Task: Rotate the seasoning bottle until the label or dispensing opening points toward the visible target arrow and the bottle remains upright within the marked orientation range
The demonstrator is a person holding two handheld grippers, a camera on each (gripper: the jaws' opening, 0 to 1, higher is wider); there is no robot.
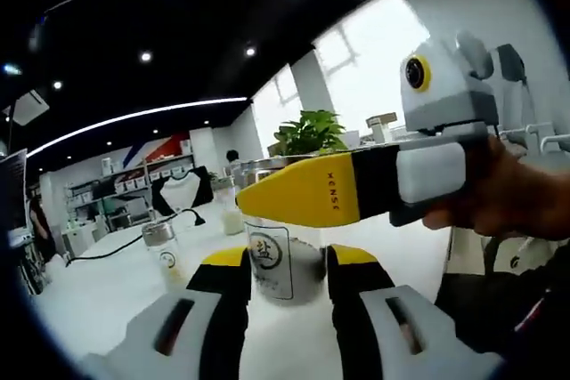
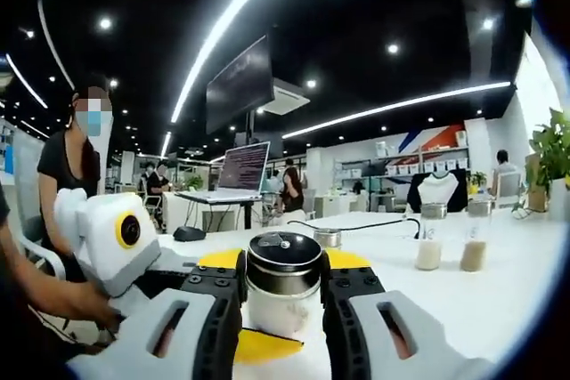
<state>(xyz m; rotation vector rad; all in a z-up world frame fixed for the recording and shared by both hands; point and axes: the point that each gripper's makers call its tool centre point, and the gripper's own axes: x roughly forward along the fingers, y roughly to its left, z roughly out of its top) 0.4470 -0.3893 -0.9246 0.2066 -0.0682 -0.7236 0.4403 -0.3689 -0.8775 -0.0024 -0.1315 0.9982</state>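
Between the black-and-yellow jaws of the left gripper stands one seasoning bottle, upright on the white table, glass with a label bearing a dark character; whether the jaws pinch it I cannot tell. From the other side the right gripper flanks its steel lid, grip likewise unclear. Three more jars stand apart: one in the left gripper view, two in the right

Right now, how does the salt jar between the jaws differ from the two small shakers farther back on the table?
The salt jar is wider with a dark lid; the shakers are slim with silvery caps. The jar sits between the right gripper's jaws; the shakers stand free. All are upright and clear.
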